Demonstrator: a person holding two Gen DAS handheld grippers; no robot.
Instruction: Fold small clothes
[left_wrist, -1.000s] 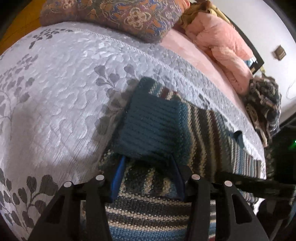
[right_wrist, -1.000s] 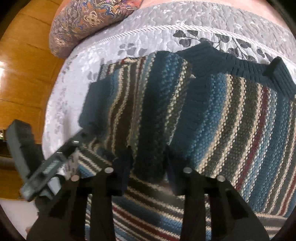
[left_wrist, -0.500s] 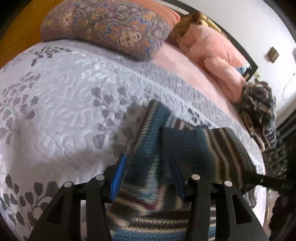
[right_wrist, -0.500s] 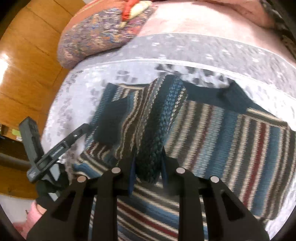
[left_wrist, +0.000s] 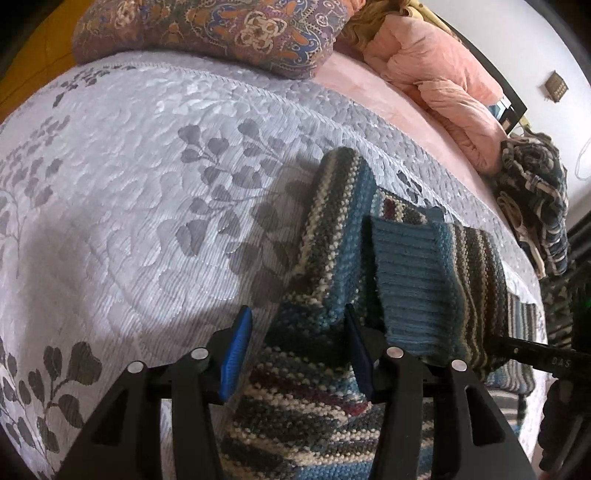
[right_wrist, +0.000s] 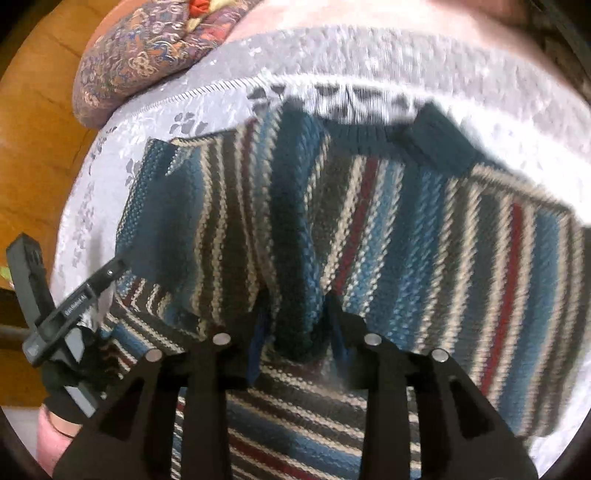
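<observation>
The left tongs (left_wrist: 293, 345) stand well apart in the left wrist view, their blue-padded fingers (left_wrist: 236, 349) spread with nothing pinched; knit fabric lies in the gap but only near the inner finger, and whether it touches that finger cannot be told. The striped sweater (left_wrist: 332, 240) lies on the bed's grey leaf-patterned quilt (left_wrist: 129, 184), with a fold of it rising just beyond the tongs. A ribbed blue sleeve cuff (left_wrist: 413, 280) lies draped over the sweater body, just right of that raised fold. Beyond the sweater, at the head of the bed, sit a paisley pillow (left_wrist: 221, 29) and a bundled pink comforter (left_wrist: 443, 74). A dark patterned garment (left_wrist: 532, 192) lies heaped beyond the sweater's right end. The black bar of the other tool (left_wrist: 535, 354) crosses just right of the cuff.

In the right wrist view, the right tongs (right_wrist: 295, 325) are narrowed around a bunched ridge of the sweater (right_wrist: 424, 229), the knit filling the gap between the fingers so that they grip it. The picture is blurred. The sweater's ribbed dark collar (right_wrist: 369, 136) lies at its far edge, the quilt (right_wrist: 369, 59) beyond that. The paisley pillow (right_wrist: 147, 55) sits beyond the sweater's left corner. The left tool (right_wrist: 66, 314) meets the sweater's left edge, a gloved hand (right_wrist: 62, 398) below it.
</observation>
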